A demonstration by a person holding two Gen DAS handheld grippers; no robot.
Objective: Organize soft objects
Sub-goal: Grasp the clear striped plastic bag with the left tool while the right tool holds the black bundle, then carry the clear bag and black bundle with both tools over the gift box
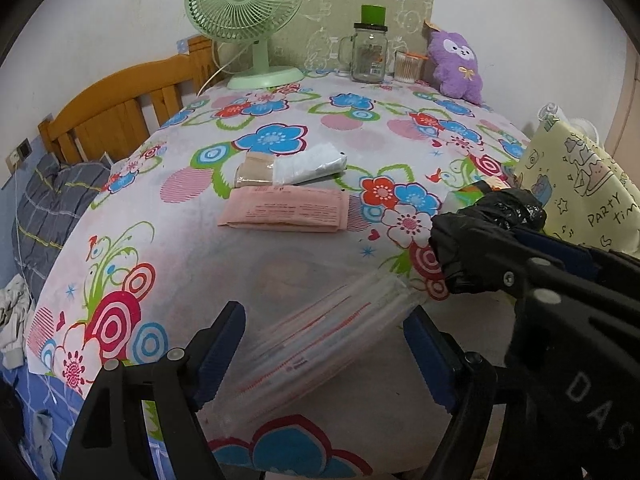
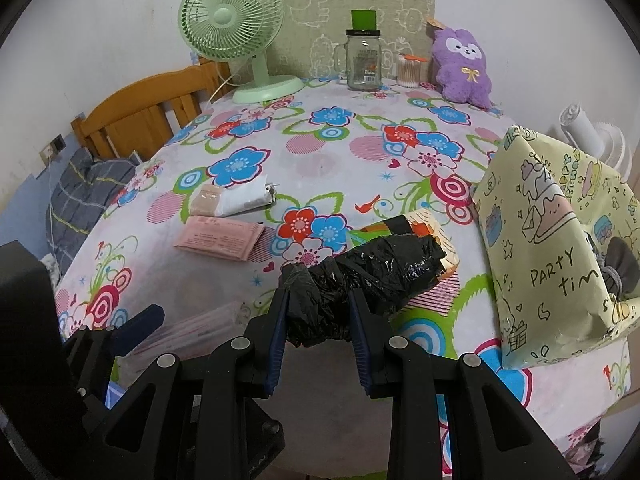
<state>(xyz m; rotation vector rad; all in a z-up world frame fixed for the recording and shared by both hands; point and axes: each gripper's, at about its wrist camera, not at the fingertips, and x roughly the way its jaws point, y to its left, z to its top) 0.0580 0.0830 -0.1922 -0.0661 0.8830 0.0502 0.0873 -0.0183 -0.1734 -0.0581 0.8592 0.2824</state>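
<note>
My right gripper (image 2: pixel 320 312) is shut on a roll of black plastic bags (image 2: pixel 368 276), held just above the floral table; it also shows in the left wrist view (image 1: pixel 480 232). My left gripper (image 1: pixel 324 328) is open around a clear packet of red-striped straws (image 1: pixel 320 356) lying on the table; the packet shows faintly in the right wrist view (image 2: pixel 192 332). A pink flat packet (image 1: pixel 286 214) (image 2: pixel 220 240) and a white-and-beige packet (image 1: pixel 292 170) (image 2: pixel 232 200) lie mid-table. A yellow "party time" paper bag (image 2: pixel 556 248) (image 1: pixel 580 184) stands open at the right.
At the table's far edge stand a green fan (image 2: pixel 236 32), a glass jar mug (image 2: pixel 362 62), a cup of cotton swabs (image 2: pixel 410 70) and a purple plush (image 2: pixel 462 68). A colourful packet (image 2: pixel 424 224) lies under the black roll. A wooden chair (image 1: pixel 120 108) is left.
</note>
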